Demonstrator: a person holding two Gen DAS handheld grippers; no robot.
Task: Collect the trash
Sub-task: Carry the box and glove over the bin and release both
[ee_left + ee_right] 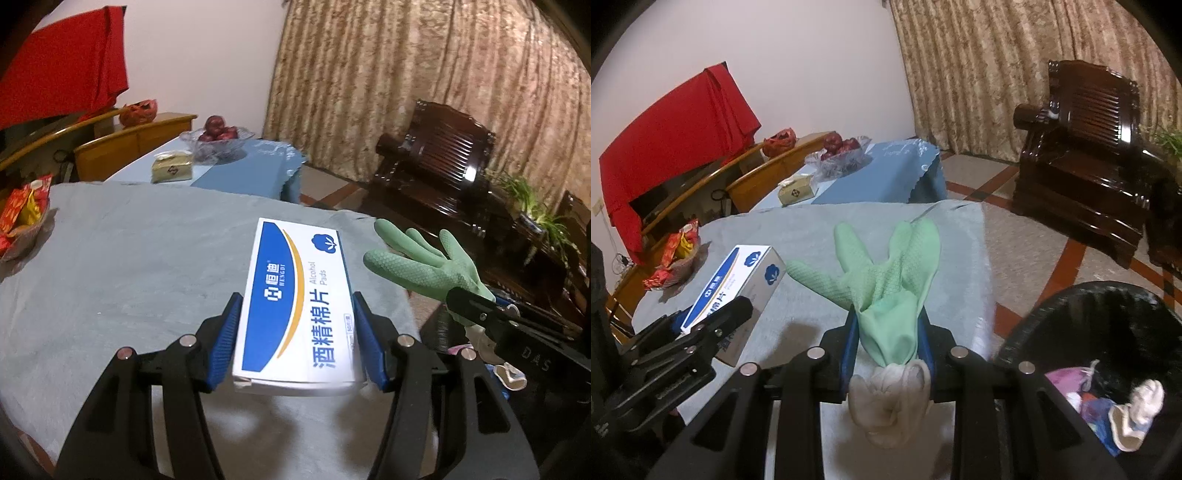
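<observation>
My left gripper (295, 325) is shut on a white and blue alcohol-pads box (299, 295), held above the grey-covered table (129, 258). The box also shows in the right wrist view (738, 280), with the left gripper (701, 328) around it. My right gripper (888, 332) is shut on a green rubber glove (886, 273) at its cuff, its fingers spread forward. In the left wrist view the glove (421, 262) sits to the right of the box, with the right gripper (476, 310) behind it. A black-lined trash bin (1108, 332) at lower right holds several scraps.
A basket of red snack packets (676, 258) sits at the table's left edge. Beyond it stand a blue-covered table (886, 173) with a tissue box (796, 192) and a fruit bowl (842, 151), a dark wooden armchair (1086, 162), curtains and tiled floor.
</observation>
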